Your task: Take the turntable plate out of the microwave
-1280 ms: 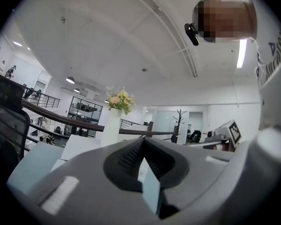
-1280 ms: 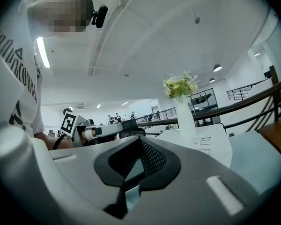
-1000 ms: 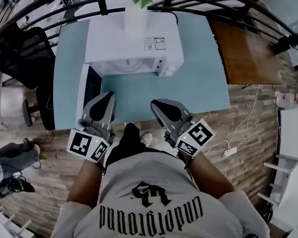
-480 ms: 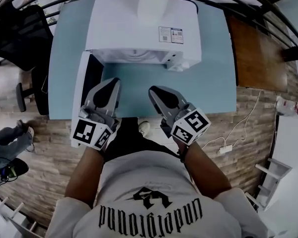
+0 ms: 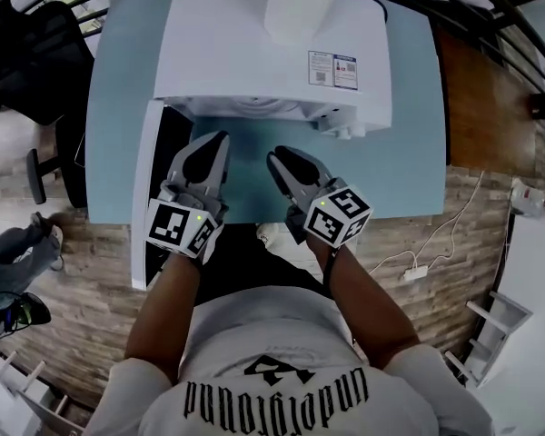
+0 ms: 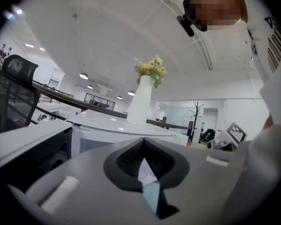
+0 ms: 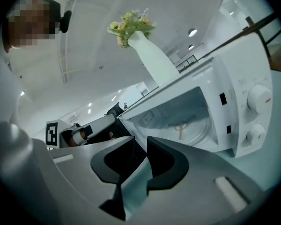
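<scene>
The white microwave (image 5: pixel 272 57) stands on the pale blue table, its door (image 5: pixel 151 180) swung open to the left. In the right gripper view the glass turntable plate (image 7: pixel 189 128) lies inside the cavity on its hub. My right gripper (image 7: pixel 146 146) hangs in front of the opening, short of the plate. Its jaws are opening, with a narrow gap and nothing between them. My left gripper (image 5: pixel 214 143) is beside it, near the door, shut and empty. In the head view the right gripper (image 5: pixel 276 158) points at the cavity, whose inside is hidden there.
A white vase (image 5: pixel 300 3) with flowers stands on top of the microwave. The control knobs (image 7: pixel 260 97) are on its right side. A black office chair (image 5: pixel 32 57) is left of the table (image 5: pixel 418 134), a brown wooden surface (image 5: pixel 490 107) to its right.
Both grippers have moved forward and down toward the microwave's opening. The right gripper has rolled, and its jaws have started to part. The left jaws remain shut.
</scene>
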